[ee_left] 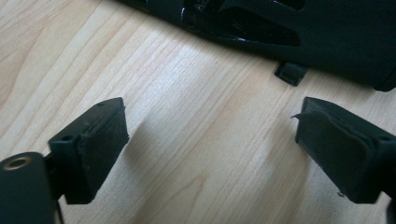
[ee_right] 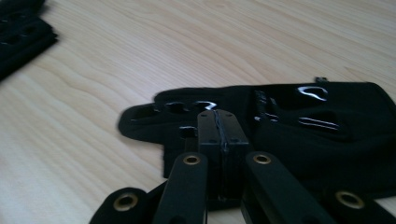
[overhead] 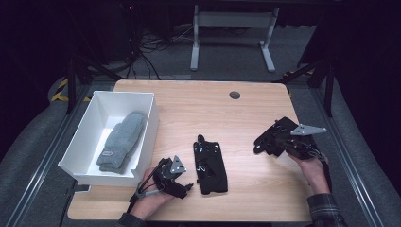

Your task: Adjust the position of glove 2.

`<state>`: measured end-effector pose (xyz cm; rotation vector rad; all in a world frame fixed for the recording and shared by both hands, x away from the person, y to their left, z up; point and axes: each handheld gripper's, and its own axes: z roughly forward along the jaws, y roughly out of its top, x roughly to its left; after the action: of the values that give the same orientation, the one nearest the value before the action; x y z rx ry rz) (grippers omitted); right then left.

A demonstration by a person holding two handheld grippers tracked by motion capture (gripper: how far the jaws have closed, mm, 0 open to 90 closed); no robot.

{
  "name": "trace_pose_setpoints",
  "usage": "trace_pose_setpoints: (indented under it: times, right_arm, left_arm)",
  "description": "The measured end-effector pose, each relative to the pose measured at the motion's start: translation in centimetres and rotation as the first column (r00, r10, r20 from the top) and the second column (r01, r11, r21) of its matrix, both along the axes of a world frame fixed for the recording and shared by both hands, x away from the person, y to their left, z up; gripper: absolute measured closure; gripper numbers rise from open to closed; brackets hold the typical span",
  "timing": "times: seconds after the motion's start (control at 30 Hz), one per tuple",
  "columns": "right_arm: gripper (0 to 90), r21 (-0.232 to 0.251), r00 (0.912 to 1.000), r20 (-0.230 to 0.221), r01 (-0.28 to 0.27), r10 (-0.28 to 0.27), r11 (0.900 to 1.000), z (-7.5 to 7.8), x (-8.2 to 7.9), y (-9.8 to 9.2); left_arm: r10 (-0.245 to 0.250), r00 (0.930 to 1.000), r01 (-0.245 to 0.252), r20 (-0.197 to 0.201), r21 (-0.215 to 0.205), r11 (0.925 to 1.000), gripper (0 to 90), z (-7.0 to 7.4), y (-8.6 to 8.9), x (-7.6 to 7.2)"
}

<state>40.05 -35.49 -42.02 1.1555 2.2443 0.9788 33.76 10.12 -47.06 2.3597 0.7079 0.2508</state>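
A black glove [overhead: 211, 166] lies flat on the wooden table [overhead: 227, 113] near its front middle. My left gripper [overhead: 187, 182] sits just left of it, low over the wood. In the left gripper view its jaws [ee_left: 210, 144] stand wide open over bare wood, with that glove [ee_left: 308, 32] just beyond the tips. At the right, my right gripper [overhead: 259, 144] is shut on the edge of a second black glove [overhead: 272, 135]. The right gripper view has the pads [ee_right: 217, 128] pressed together on this glove [ee_right: 299, 126], whose fingers point left; the first glove [ee_right: 21, 37] lies far off at the top left.
A white bin [overhead: 82, 137] stands at the table's left edge and holds a grey mitten [overhead: 122, 141]. A round cable hole [overhead: 234, 95] sits near the far edge. Beyond the table stand a white desk frame [overhead: 231, 33] and loose cables [overhead: 156, 45].
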Motion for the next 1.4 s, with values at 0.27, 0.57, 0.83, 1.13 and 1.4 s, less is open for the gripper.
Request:
trace_pose_setpoints:
  times: [0.27,0.57,0.83,1.13,1.4]
  right_arm:
    - [90.0,-0.031,0.9982,-0.048,0.036,-0.037,0.999,-1.2,1.7,-1.6]
    - [90.0,-0.075,0.9929,-0.113,0.027,-0.035,0.997,-2.6,1.9,-1.7]
    - [90.0,-0.062,0.9910,-0.131,-0.037,0.029,0.997,-2.6,1.2,-0.3]
    - [90.0,-0.057,0.9812,-0.140,-0.142,0.133,0.988,-2.7,0.8,2.7]
    - [90.0,-0.058,0.9680,-0.147,-0.214,0.204,0.975,-2.7,0.4,5.0]
  left_arm:
    - [-0.001,0.9998,0.002,0.020,-0.058,0.9983,0.4,-0.9,0.5,0.0]
    - [0.000,0.9998,0.001,0.019,-0.060,0.9982,0.4,-0.9,0.5,0.0]
    - [0.001,0.9998,0.000,0.019,-0.059,0.9982,0.4,-0.9,0.5,0.0]
    - [0.001,0.9998,0.000,0.019,-0.059,0.9982,0.3,-0.9,0.5,0.0]
    - [0.001,0.9998,0.000,0.019,-0.060,0.9982,0.3,-0.9,0.5,0.0]
